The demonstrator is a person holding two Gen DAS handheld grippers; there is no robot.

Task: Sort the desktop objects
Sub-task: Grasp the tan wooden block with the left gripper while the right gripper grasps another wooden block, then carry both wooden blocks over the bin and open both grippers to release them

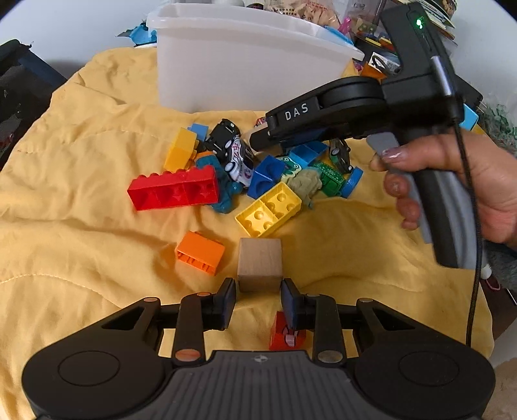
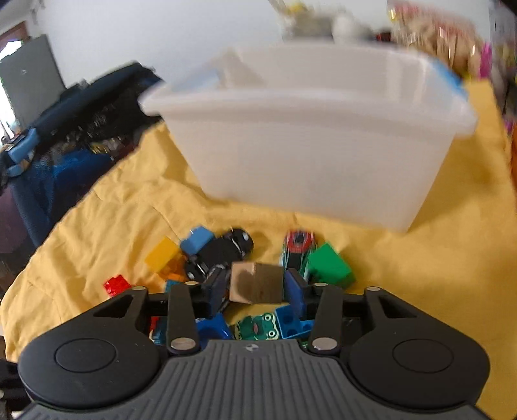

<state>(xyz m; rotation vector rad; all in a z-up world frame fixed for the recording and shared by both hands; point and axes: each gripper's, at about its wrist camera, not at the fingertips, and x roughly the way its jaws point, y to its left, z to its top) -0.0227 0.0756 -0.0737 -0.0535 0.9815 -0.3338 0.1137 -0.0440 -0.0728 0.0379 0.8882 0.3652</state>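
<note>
Right, my right hand-held gripper [image 2: 255, 286] pinches a wooden cube [image 2: 255, 282] above the toy pile, facing the clear bin [image 2: 310, 155]; left hand-held gripper [image 1: 258, 295] clamps another wooden block [image 1: 259, 263]. Thin corner grip, so a fast swing could drop it.

Wrinkled yellow cloth [image 1: 80, 181] beside dark bag [image 2: 74, 129].

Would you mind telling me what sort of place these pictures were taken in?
Most likely a home play or hobby corner: toy bricks and cars lie on a yellow quilted cloth, beside a translucent plastic storage bin, with cluttered craft supplies behind.
</note>
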